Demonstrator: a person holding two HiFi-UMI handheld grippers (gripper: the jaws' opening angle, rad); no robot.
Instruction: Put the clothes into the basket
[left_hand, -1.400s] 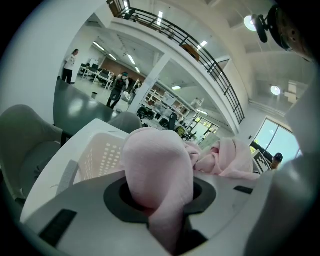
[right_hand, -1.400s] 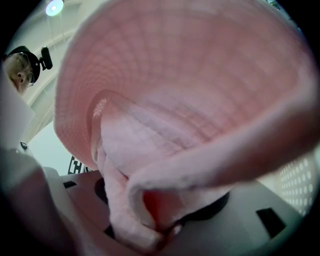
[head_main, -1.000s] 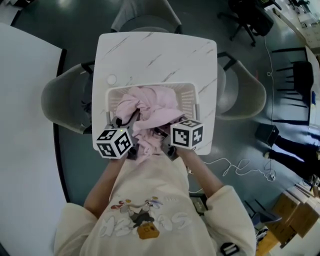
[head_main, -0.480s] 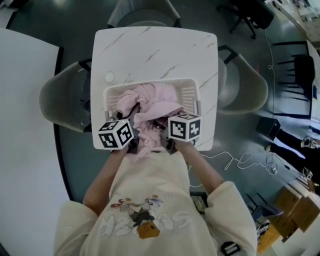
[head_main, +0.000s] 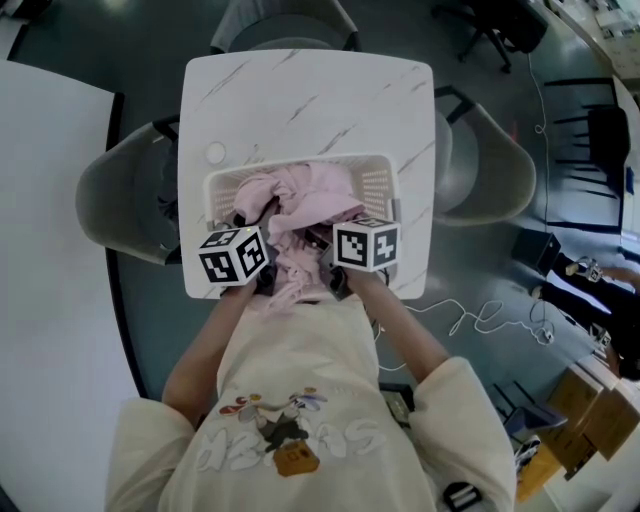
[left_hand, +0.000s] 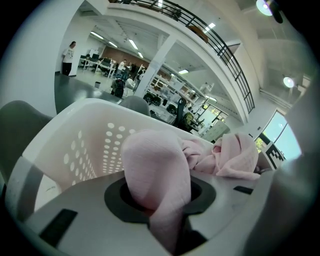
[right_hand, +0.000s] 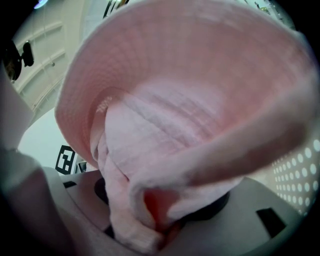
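No brand name or label is legible. Lettering and a cartoon print are seen on the person's cream sweatshirt (head_main: 300, 420), too small to be read. Black-and-white square markers are carried on the left cube (head_main: 233, 257) and the right cube (head_main: 365, 244); they are patterns, not text.

Left gripper (left_hand: 161, 202): its jaws are clamped at a narrow gap on a fold of the pink garment (head_main: 300, 205). The fold is seen rising as a hump out of the jaw gap, with the rest of the cloth trailing away to the right.

Right gripper (right_hand: 159, 212): its jaws are likewise pinched on bunched pink fabric. Most of the right gripper view is filled by a broad arch of the same cloth.

The garment is heaped mostly inside the white perforated basket (head_main: 378, 180). One strip is draped over the near rim, between the two grippers and towards the person.

The basket is set at the near edge of the white marble-pattern table (head_main: 300, 100). A grey chair (head_main: 120, 195) is placed at the table's left and another grey chair (head_main: 485, 170) at its right.
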